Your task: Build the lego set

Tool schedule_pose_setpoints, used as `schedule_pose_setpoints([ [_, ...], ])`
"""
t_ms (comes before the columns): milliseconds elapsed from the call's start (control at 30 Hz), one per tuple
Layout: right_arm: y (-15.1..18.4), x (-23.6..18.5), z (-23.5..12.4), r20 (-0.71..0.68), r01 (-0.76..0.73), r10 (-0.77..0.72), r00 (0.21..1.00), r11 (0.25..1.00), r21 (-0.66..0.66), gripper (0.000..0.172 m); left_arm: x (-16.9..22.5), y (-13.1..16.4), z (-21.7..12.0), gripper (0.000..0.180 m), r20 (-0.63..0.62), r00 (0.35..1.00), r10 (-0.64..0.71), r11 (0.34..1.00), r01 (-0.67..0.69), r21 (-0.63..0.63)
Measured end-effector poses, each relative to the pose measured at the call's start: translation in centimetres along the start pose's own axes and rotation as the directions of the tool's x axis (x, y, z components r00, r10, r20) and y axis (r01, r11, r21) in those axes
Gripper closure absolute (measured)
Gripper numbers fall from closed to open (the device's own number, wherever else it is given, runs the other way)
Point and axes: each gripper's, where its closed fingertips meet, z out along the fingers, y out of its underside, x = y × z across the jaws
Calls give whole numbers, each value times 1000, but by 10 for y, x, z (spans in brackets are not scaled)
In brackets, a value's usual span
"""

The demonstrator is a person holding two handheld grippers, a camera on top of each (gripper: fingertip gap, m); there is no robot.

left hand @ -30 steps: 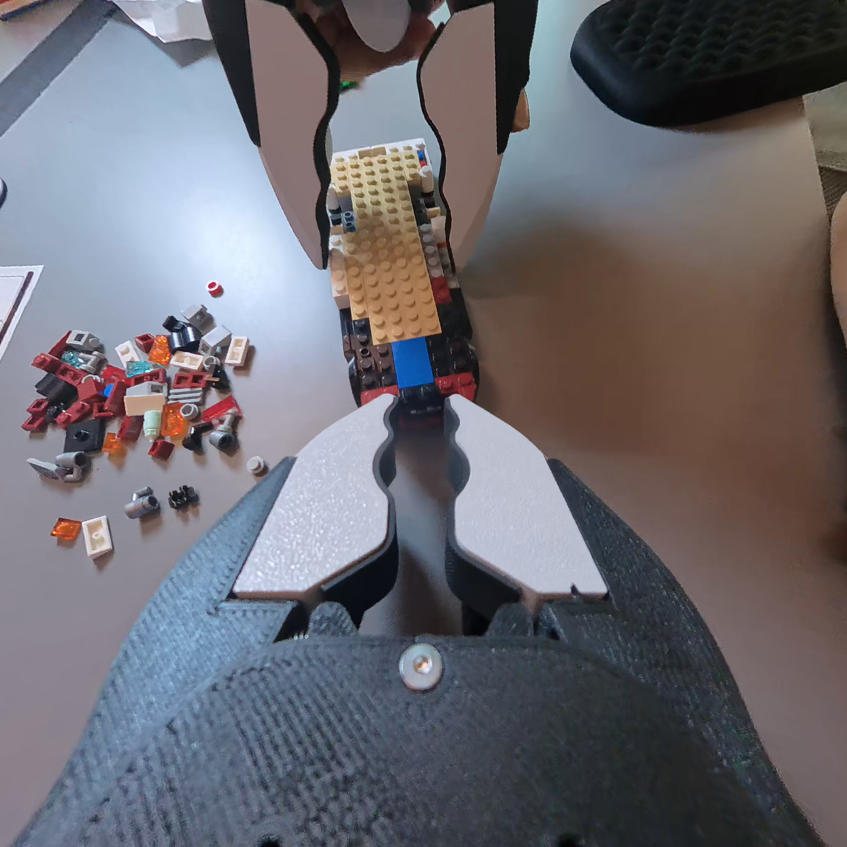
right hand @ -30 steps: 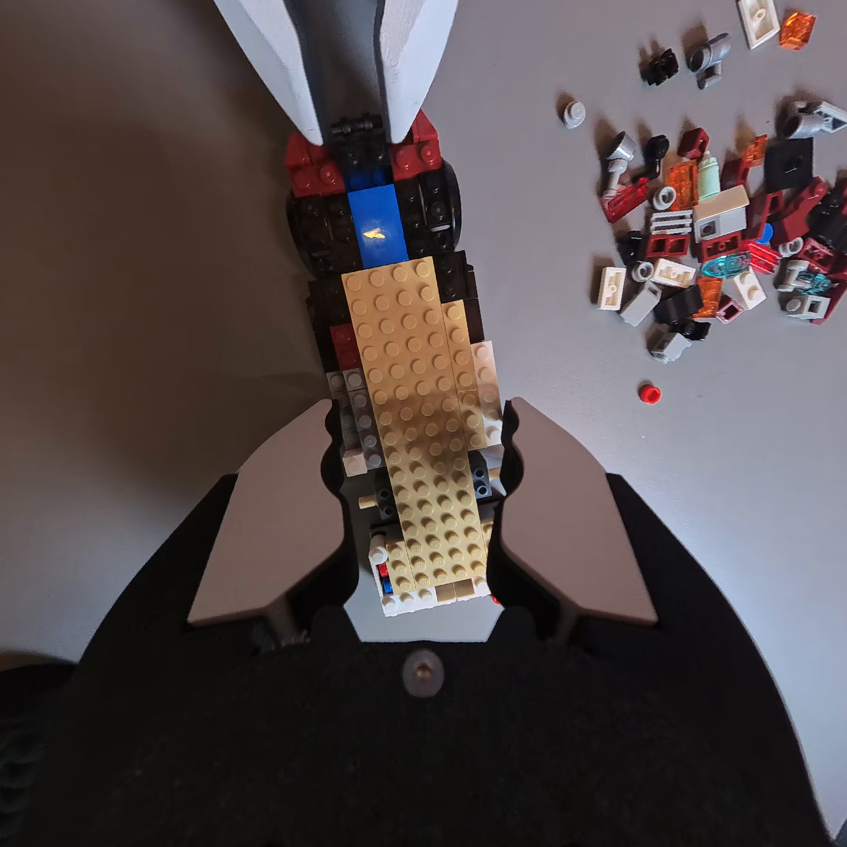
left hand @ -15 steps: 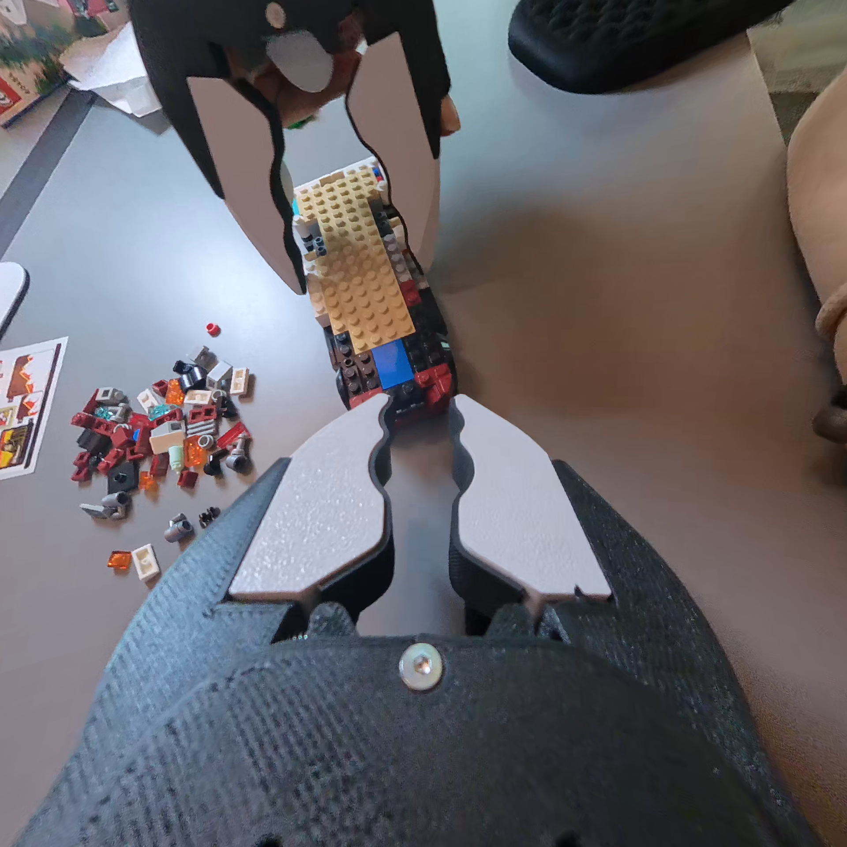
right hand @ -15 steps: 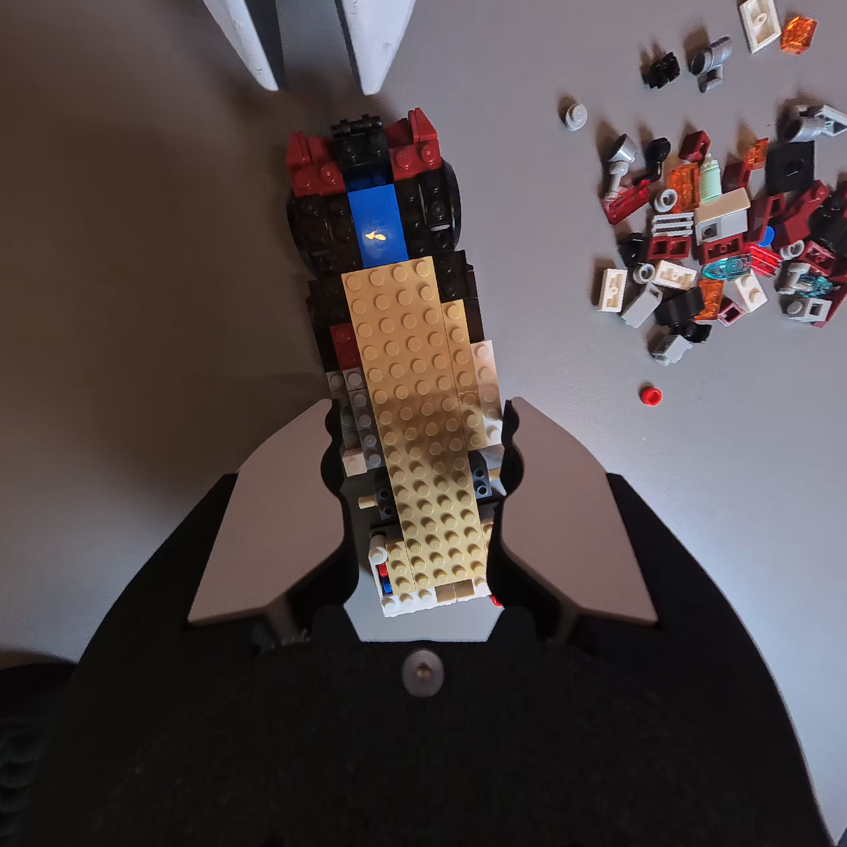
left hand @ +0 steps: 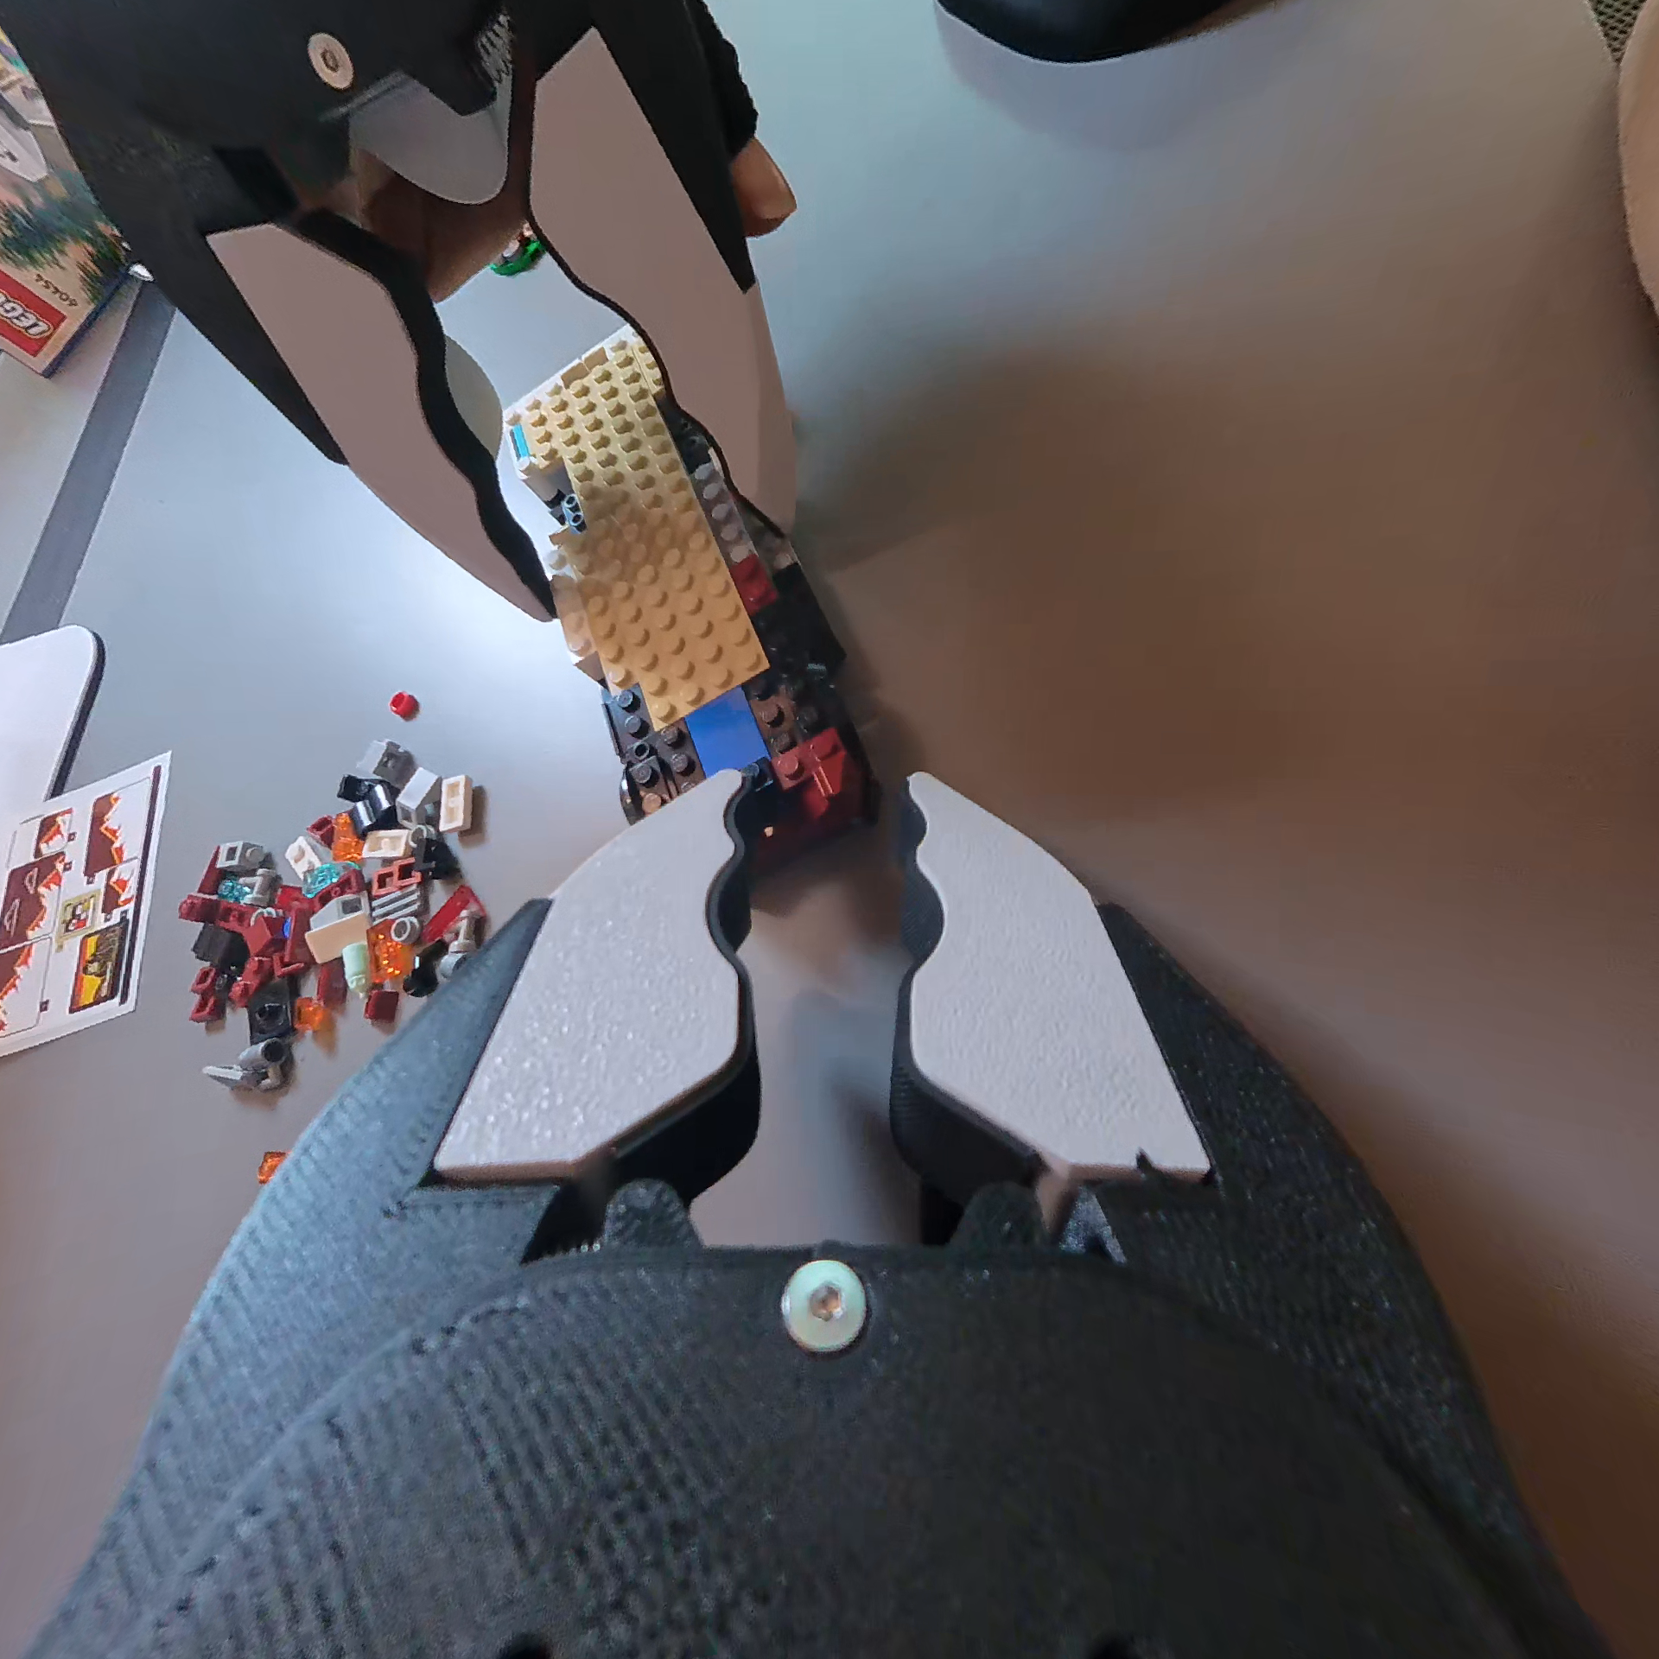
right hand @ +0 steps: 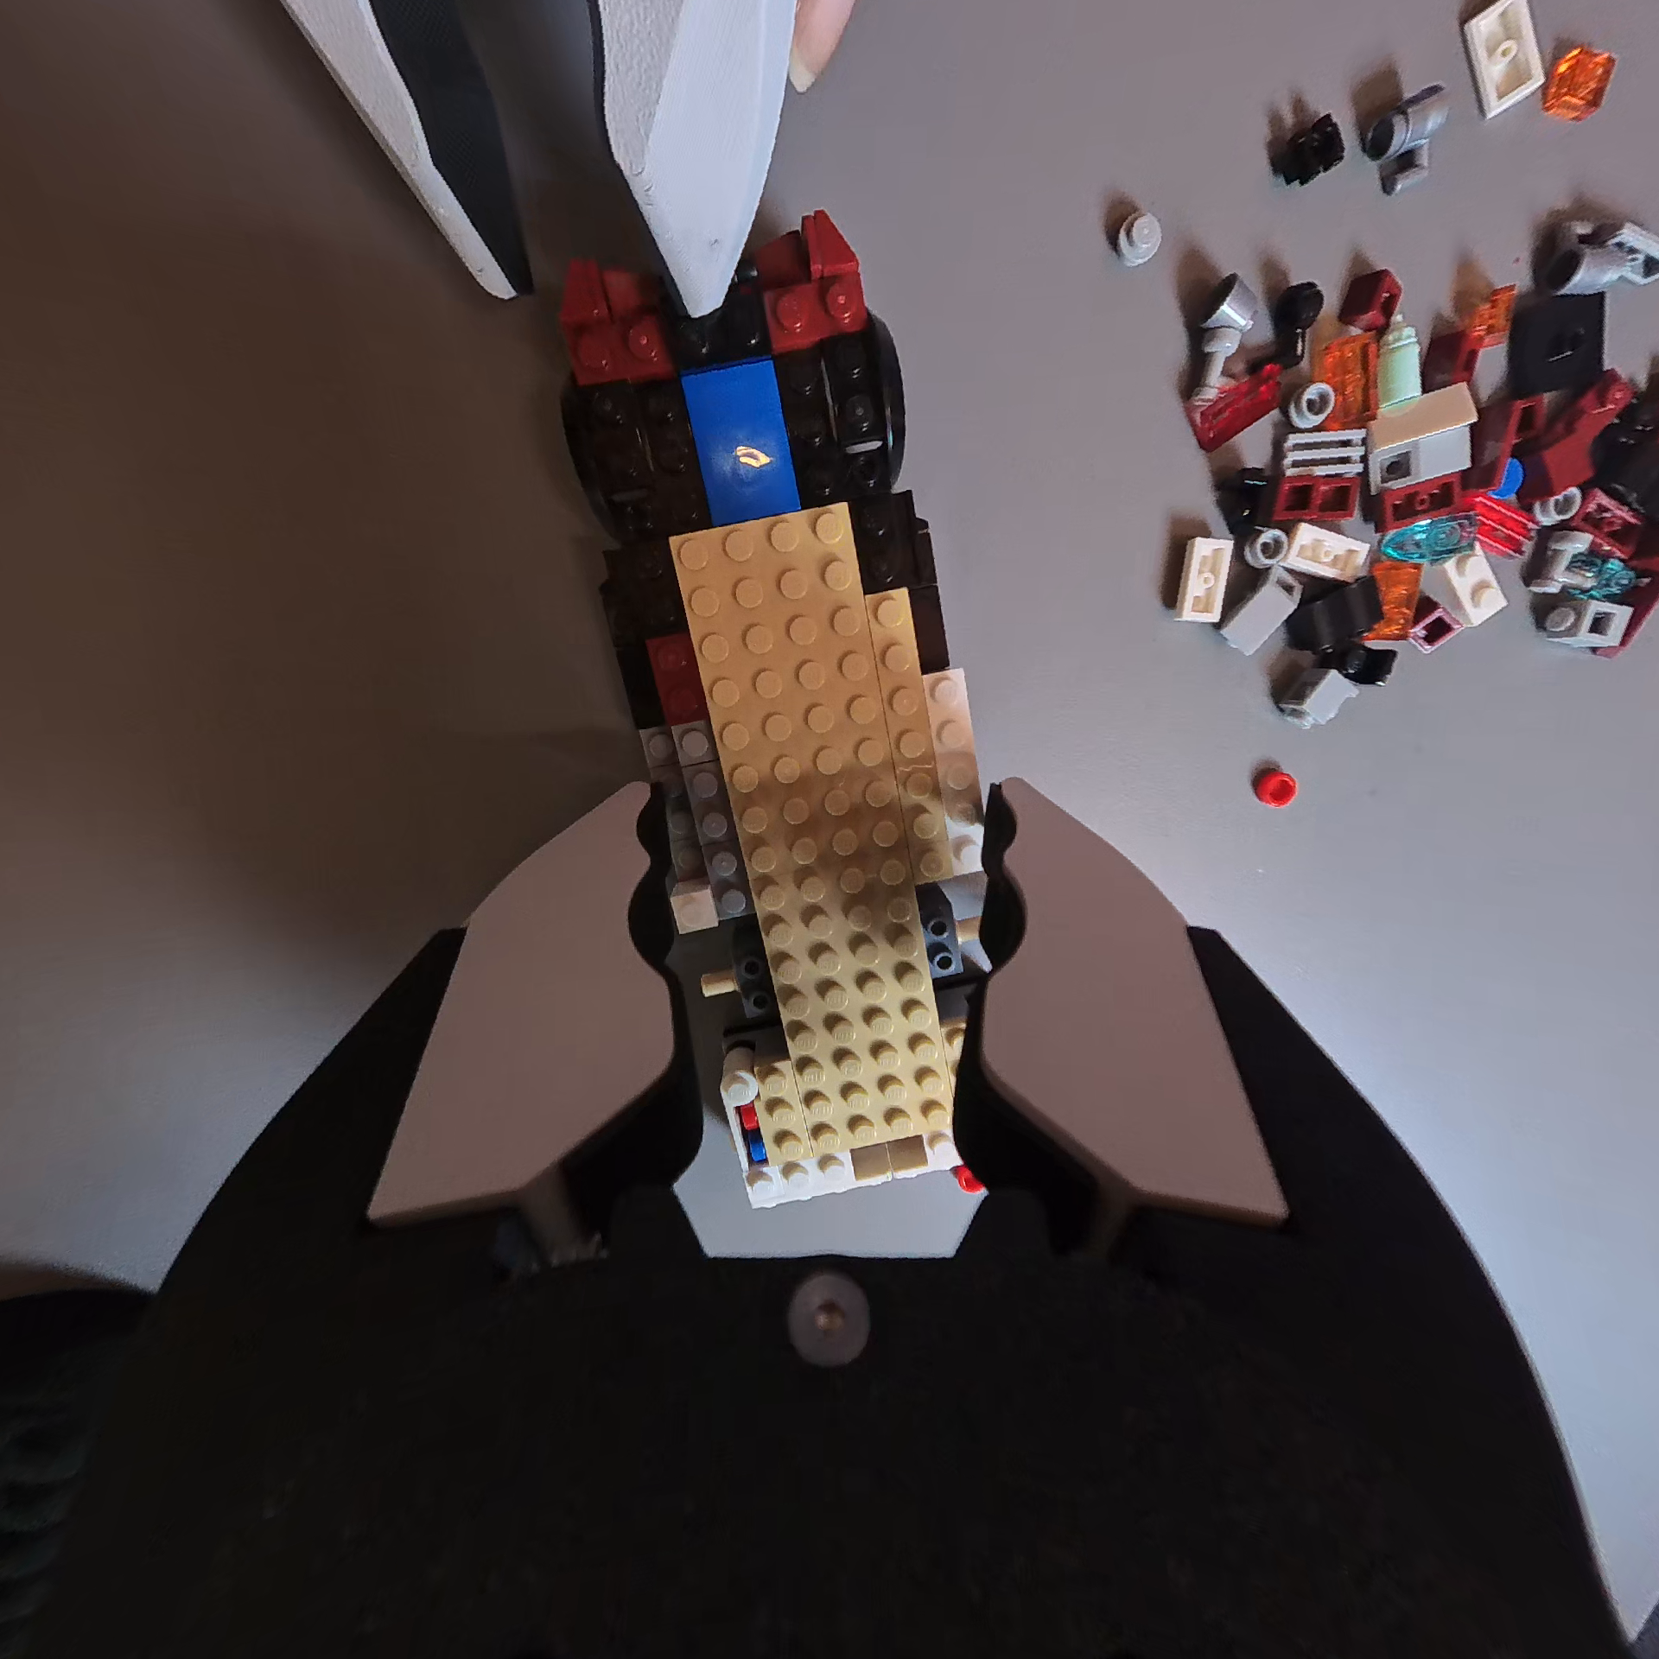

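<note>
A long brick vehicle point(right hand: 808, 718) with a tan studded top, a blue tile and dark red front corners lies on the grey table point(right hand: 269, 539). My right gripper point(right hand: 819, 790) is shut on its rear half, with a finger against each side. It also shows in the left wrist view point(left hand: 664, 574), straddling the vehicle point(left hand: 664, 592). My left gripper point(left hand: 821, 790) is open at the vehicle's front end. One dark red corner point(left hand: 817, 772) stands between its fingers, which do not press on it. In the right wrist view one left fingertip point(right hand: 705, 287) sits over the black front centre.
A pile of loose small bricks point(left hand: 332, 916) lies beside the vehicle and shows in the right wrist view point(right hand: 1436, 485), with a red round stud point(right hand: 1275, 787) apart from it. A sticker sheet point(left hand: 72, 898) and a printed box point(left hand: 45, 269) are at the left. Across from one pair of fingers to the other is roughly 9 cm. The red round stud point(right hand: 1275, 787) lies some 7 cm from my right tips, 15 cm from my left tips. Seen from the left wrist view point(left hand: 401, 702) as well.
My left gripper let go of the black front piece, drew back, opened wider and came back to the front end, shifted to one side and tilted. The right gripper and vehicle have not moved.
</note>
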Motion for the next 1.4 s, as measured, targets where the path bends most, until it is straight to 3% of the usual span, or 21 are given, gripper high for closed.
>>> schedule_pose_setpoints([
  [400, -10, -6, -10, 16, 28, -29, 999, 998, 57, 94, -9, -2, -14, 146, 14, 1000, -9, 999, 8, 31],
  [667, 0, -6, 7, 53, 125, -120, 991, 987, -99, 92, -18, 13, -20, 149, 44, 999, -4, 1000, 5, -15],
  [767, 0, -3, 8, 54, 132, -127, 990, 986, -105, 100, -16, 13, -20, 150, 33, 999, -4, 1000, 4, -11],
  [1000, -1, -2, 8, 66, 162, -157, 985, 984, -75, 102, -14, 10, -23, 149, 38, 998, 53, 999, -53, -5],
  [1400, -29, -11, -35, 280, -55, -14, 960, 970, 237, 102, -26, -24, -43, 136, 245, 925, 292, 951, -308, 30],
])
